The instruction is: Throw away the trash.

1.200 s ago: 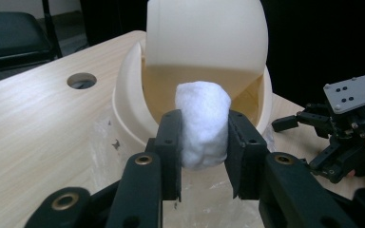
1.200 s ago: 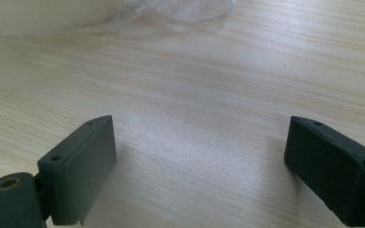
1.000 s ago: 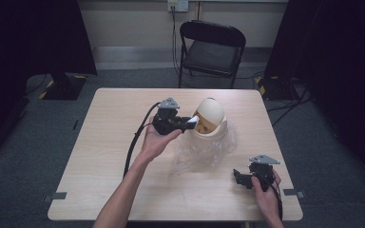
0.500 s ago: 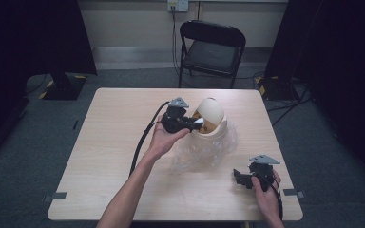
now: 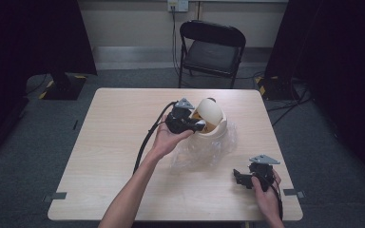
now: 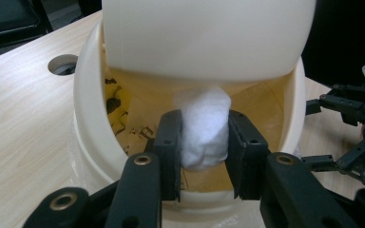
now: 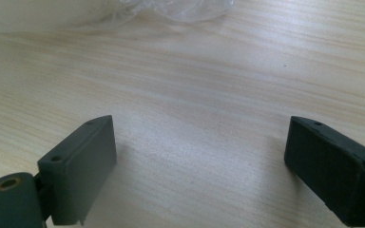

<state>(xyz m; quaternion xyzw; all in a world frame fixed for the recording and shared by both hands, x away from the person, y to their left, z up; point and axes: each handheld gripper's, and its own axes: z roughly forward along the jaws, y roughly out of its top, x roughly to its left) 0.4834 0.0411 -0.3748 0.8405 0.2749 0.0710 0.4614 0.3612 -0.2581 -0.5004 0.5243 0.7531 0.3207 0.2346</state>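
A cream bin [image 5: 212, 118] with a tilted swing lid [image 6: 204, 33] stands on a crumpled clear plastic bag [image 5: 204, 152] at the table's middle right. My left gripper [image 5: 197, 126] is at the bin's mouth, shut on a white fluffy wad [image 6: 203, 130]. In the left gripper view the wad sits pinched between the two black pads, just inside the bin's rim [image 6: 88, 109] and under the lid. My right gripper [image 5: 240, 176] rests near the front right edge of the table, its jaws wide apart with bare wood between them [image 7: 199, 161].
A black folding chair [image 5: 212, 47] stands behind the table's far edge. The plastic bag spreads toward the right gripper [image 7: 180, 9]. A round cable hole [image 6: 62, 64] is in the tabletop beside the bin. The left half of the table [image 5: 109, 142] is bare wood.
My left hand has moved right with the white wad, bringing it to the bin's opening under the lid. The right hand has stayed where it was.
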